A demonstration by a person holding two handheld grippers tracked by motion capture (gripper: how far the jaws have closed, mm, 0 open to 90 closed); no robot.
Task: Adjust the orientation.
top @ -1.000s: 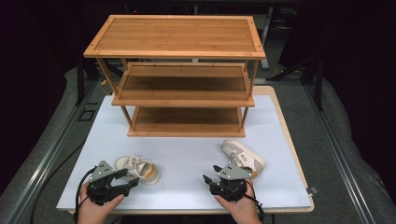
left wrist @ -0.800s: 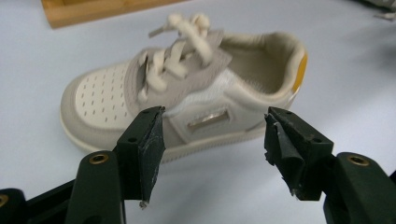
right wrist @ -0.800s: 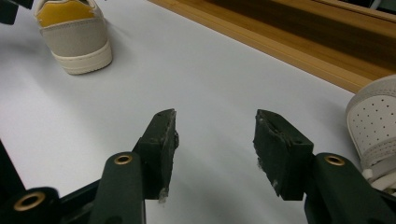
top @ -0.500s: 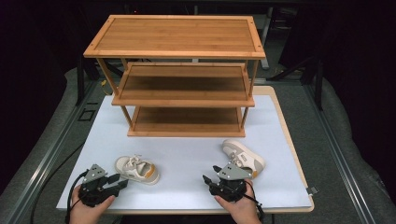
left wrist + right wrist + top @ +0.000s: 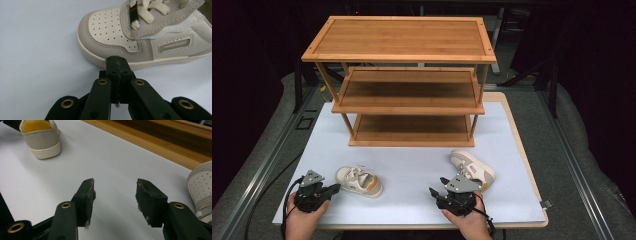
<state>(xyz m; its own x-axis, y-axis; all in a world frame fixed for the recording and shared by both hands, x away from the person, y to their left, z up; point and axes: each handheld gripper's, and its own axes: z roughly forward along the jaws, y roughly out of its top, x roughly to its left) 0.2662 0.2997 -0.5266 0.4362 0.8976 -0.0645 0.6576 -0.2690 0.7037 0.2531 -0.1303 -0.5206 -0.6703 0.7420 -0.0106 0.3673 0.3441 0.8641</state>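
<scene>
We are holding both grippers low at the near edge of the table point(image 5: 412, 172), each beside one shoe of a small pair, which we read as the start of putting the shoes on the rack. The left gripper point(image 5: 330, 190) is sitting with its jaws pressed flat together and empty, tips just short of the sole of the left shoe point(image 5: 360, 181); in the left gripper view the closed tips point(image 5: 117, 65) are pointing at the sidewall of that shoe point(image 5: 140, 32) near the toe, close but, as far as we can tell, not touching. The right gripper point(image 5: 115, 192) is standing with its jaws spread wide over bare table, nothing between them, and the right shoe point(image 5: 473, 168) is lying just behind it, toe cap showing at the edge of the right gripper view point(image 5: 201, 187). We judge the wide jaws are being readied for a grasp, while the closed left ones would have to open first. Both shoes are resting upright on their soles, well apart, in front of the wooden rack point(image 5: 404, 75), whose three shelves are standing bare at the far side.
</scene>
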